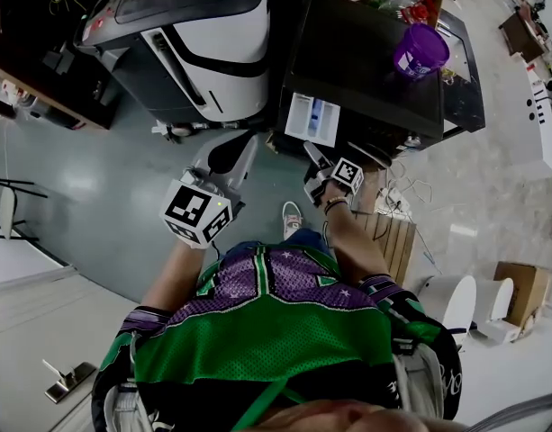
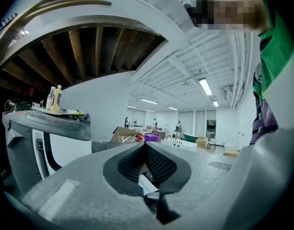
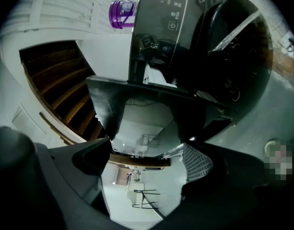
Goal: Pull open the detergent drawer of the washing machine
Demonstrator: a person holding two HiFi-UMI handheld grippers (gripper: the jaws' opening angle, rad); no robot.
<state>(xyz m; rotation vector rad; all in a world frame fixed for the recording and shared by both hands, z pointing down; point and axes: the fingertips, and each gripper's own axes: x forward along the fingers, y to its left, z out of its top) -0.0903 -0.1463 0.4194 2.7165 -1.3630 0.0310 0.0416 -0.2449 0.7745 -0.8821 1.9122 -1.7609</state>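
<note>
Black washing machine has its detergent drawer sticking out of its front, right tongs spread apart just off it, left tongs pinched together empty beside the machine, so the pull looks basically done and next is probably backing straight off.

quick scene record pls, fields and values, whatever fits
washing machine: black, front loader
purple cup: on top of the washing machine
detergent drawer: pulled out, pale inside showing
right hand-held gripper: jaws apart, at the drawer front, contact unclear
left hand-held gripper: jaws together, nothing between them, off to the side of the drawer
white machine: beside the washing machine
</note>
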